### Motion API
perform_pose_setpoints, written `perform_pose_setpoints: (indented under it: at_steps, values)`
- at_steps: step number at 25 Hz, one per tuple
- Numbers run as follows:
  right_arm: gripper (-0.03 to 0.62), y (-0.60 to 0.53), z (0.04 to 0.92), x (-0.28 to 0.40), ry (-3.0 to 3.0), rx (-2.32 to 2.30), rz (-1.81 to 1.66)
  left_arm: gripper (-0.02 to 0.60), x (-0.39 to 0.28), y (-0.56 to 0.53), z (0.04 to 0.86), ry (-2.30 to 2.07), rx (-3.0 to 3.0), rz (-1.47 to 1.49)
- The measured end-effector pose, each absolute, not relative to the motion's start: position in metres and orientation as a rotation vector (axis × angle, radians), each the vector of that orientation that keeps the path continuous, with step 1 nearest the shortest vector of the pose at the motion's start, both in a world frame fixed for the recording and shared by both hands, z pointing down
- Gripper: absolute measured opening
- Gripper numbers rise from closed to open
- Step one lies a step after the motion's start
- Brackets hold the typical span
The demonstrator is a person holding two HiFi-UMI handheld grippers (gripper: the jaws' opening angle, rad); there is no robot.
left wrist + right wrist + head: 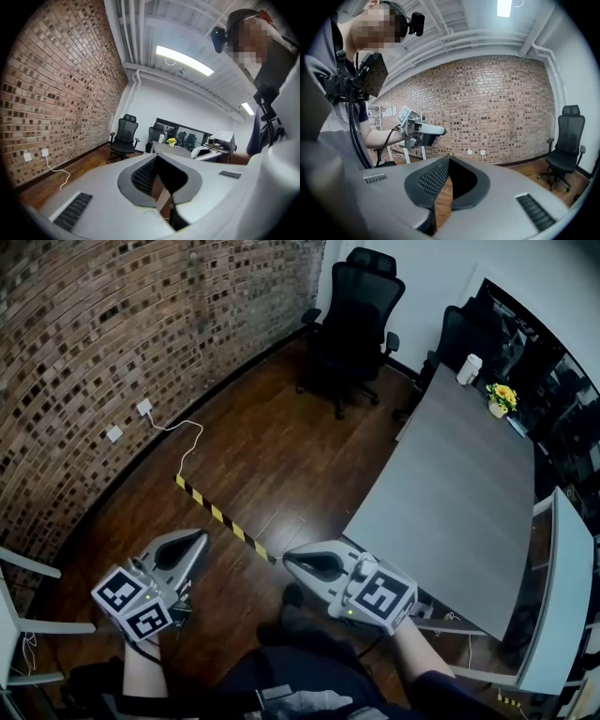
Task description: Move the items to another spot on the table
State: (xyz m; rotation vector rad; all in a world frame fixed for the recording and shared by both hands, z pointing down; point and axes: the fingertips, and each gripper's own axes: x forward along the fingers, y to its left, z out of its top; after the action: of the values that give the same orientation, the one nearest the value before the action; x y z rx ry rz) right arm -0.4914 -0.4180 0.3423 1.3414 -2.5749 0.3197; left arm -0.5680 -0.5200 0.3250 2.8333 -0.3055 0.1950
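On table [450, 493]: yellow flowers [504, 395], white cup [469, 368]; left gripper [201, 539], right gripper [287, 559] closed, empty.

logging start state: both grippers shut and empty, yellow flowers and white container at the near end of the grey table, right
No: the small pot of yellow flowers and the white cylindrical container stand at the far end of the long grey table, as the head view shows. The left gripper and right gripper are indeed shut and empty.

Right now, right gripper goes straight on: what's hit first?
Nothing close; the left gripper sits off-line. Right gripper tilts slightly down, so probably the wooden floor near the brick wall. Depth unclear.
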Motion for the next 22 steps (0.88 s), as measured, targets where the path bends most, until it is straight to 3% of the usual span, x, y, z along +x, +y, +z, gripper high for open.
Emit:
perform_pose_setpoints:
  at_steps: [12,22]
  values:
    - [-0.011,-0.476,0.354,-0.377,-2.616,1.426,0.398,0.007,-0.459,-0.572,0.328,-0.299,2.845,0.314]
    - [-0.012,-0.507,0.362,-0.333,-2.682,1.386,0.384,0.008,-0.41,-0.598,0.325,-0.314,2.851,0.406]
